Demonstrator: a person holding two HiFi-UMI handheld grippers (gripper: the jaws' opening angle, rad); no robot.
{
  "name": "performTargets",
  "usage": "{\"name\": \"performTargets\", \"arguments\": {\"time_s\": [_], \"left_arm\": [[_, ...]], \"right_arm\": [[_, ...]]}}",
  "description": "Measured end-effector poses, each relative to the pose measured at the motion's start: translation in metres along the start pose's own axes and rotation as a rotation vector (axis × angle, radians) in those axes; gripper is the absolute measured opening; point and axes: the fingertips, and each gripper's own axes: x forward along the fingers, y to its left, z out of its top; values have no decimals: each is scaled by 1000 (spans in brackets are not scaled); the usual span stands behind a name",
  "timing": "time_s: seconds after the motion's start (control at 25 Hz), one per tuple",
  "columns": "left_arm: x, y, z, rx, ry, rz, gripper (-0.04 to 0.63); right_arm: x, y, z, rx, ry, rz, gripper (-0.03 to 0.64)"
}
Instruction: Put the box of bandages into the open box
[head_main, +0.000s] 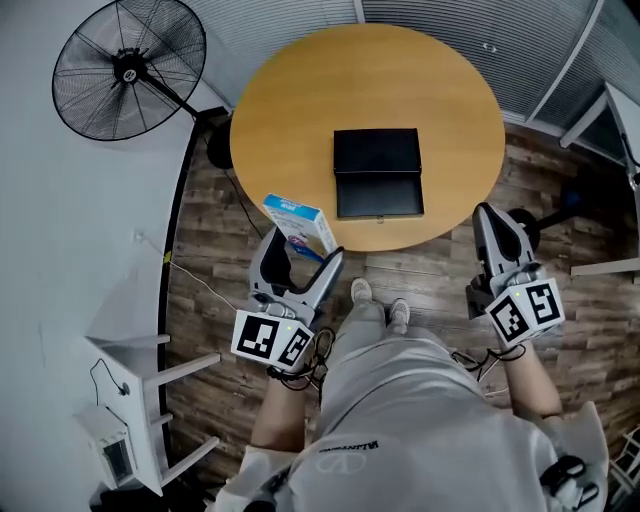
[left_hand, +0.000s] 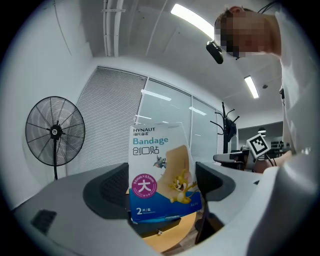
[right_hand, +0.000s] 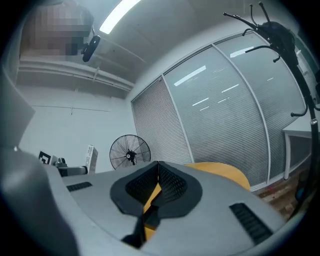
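My left gripper (head_main: 303, 250) pinches the bandage box (head_main: 298, 220) in its jaws just over the near edge of the bench (head_main: 300, 110), my right gripper (head_main: 488, 214) hangs with jaws pressed together on nothing, and the open box (head_main: 377, 172) lies ahead and to the right of the left one.

I read bare table (head_main: 290, 110) all round the open box (head_main: 377, 172), open lane from it to my left gripper (head_main: 303, 252) at its 7 o'clock, clamped on the bandage box (head_main: 300, 220), right gripper (head_main: 487, 215) pinched together at 4 o'clock off the rim, fan (head_main: 128, 68) at 10 o'clock well apart
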Motion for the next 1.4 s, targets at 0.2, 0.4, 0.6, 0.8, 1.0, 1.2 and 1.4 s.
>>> {"name": "performTargets", "arguments": {"time_s": [0.2,0.4,0.6,0.8,1.0,1.2,1.4], "left_arm": [[20,12,-12,34,57,-43,422],[44,32,-30,72,119,-112,422],[75,44,-60,130,203,-227,422],[105,50,-94,228,282,-385,422],[123,50,-132,340,401,-527,422],[135,41,-163,390,464,-621,422],[145,37,-194,426,529,-661,422]], "right_arm": [[24,-4,-5,2,18,-10,17],[53,-2,-10,-8,30,-42,17],[88,-6,-16,-30,54,-94,17],[118,-8,-32,-86,107,-142,17],[133,-11,-54,-105,167,-197,17],[144,-19,-79,-97,220,-220,17],[160,-26,-109,-112,286,-208,17]]}}
